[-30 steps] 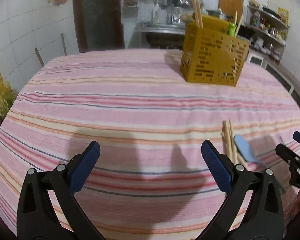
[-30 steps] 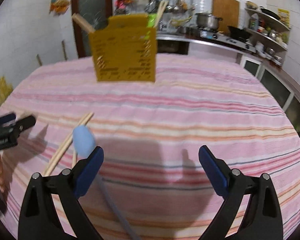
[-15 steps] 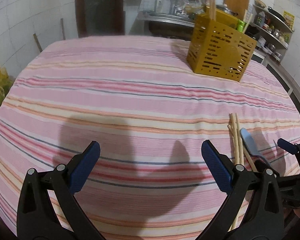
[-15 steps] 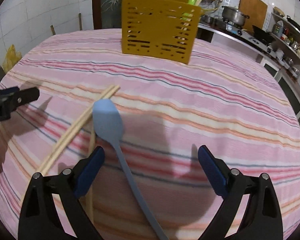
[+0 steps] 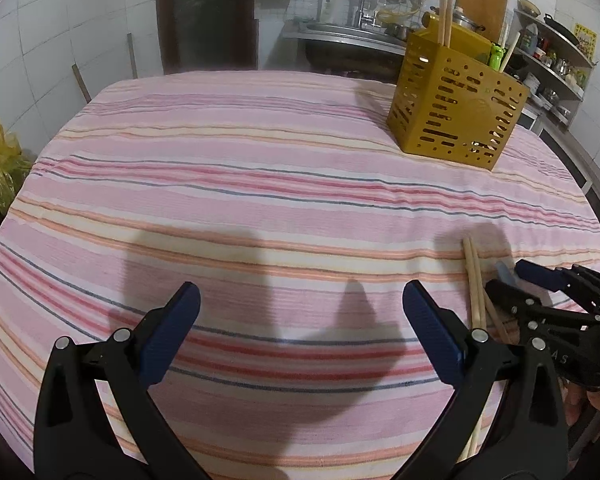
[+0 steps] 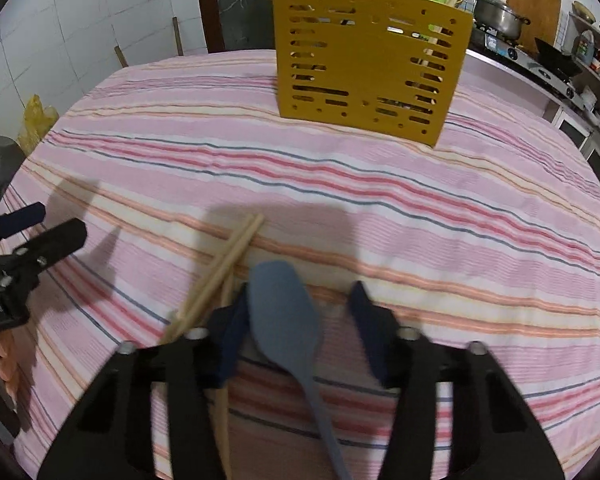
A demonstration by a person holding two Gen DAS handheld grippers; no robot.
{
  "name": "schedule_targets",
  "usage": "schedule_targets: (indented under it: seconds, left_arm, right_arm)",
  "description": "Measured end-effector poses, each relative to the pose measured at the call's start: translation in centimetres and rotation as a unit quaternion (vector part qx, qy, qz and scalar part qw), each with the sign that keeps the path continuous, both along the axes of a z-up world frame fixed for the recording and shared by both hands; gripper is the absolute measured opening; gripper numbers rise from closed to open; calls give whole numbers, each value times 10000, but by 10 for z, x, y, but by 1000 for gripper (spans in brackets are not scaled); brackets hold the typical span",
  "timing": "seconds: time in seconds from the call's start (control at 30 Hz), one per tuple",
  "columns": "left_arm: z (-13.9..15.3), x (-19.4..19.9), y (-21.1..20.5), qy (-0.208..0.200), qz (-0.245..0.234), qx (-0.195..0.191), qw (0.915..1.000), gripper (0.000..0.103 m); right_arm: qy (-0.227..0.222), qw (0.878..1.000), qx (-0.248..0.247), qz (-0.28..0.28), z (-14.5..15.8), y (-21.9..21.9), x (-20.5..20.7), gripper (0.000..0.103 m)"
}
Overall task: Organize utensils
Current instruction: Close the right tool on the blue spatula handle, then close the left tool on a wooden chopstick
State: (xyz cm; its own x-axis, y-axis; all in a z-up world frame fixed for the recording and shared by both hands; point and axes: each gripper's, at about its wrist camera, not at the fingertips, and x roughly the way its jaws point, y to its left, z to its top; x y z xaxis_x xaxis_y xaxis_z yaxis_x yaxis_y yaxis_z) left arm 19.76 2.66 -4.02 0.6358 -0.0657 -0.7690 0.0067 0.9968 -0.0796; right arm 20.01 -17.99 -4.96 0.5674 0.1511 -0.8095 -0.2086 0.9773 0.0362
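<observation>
Your right gripper [image 6: 300, 332] has just been closing, and the blue spoon [image 6: 282, 312] sits right between its dark blue pads. The left pad touches the bowl's edge, the right pad stands apart from it with striped cloth showing in the gap, so nothing is clamped. The spoon's handle runs back under the gripper toward the bottom of the right wrist view. Just left of the spoon, the loose chopsticks [image 6: 224, 268] lie on the tablecloth [image 6: 460, 208], two side by side and angled up to the right, a third crossing beneath them and passing under your left finger.

Your left gripper [image 5: 300, 320] hovers over bare cloth with its jaws spread wide and nothing between them. From there you see the right gripper low at the right edge, beside those chopsticks.

Farther back on the table stands the yellow perforated utensil holder [image 6: 368, 64], upright, with chopsticks [image 5: 444, 20] and a green item [image 5: 497, 56] poking out of its top.
</observation>
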Motion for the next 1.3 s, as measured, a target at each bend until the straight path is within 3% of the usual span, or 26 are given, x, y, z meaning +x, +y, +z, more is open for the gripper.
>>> schedule_targets:
  seconds: [0.07,0.27,0.43,0.57,0.8,1.07,1.3]
  left_arm:
    - [-1,4,-1,50,4,-40,10000,98]
    - [-3,12,-19,147,-198,-87,9997,98]
    - [-7,20,-46,247,-495,-144,9984,98]
    - [-11,24,-70,277,-743,-112,9968,97]
    - [-22,27,-90,361,-903,213,9950,96]
    - [-26,32,-77,368,-702,336,9963,96]
    - [-13,17,-66,-22,-667,322,9972,96]
  right_arm:
    - [-13,10000,63,-5,1,-1,0,31]
    - [-131,9997,63,-216,4,-19,-4,30]
    - [-275,9939,-489,-946,6,-56,-5,30]
    - [-253,9905,-475,-1269,3,-83,-7,30]
    - [-277,9904,-284,-1325,-1,-97,-12,30]
    - [-302,9906,-158,-1329,-4,-99,-7,30]
    - [-311,9907,-107,-1321,-4,-102,-10,30]
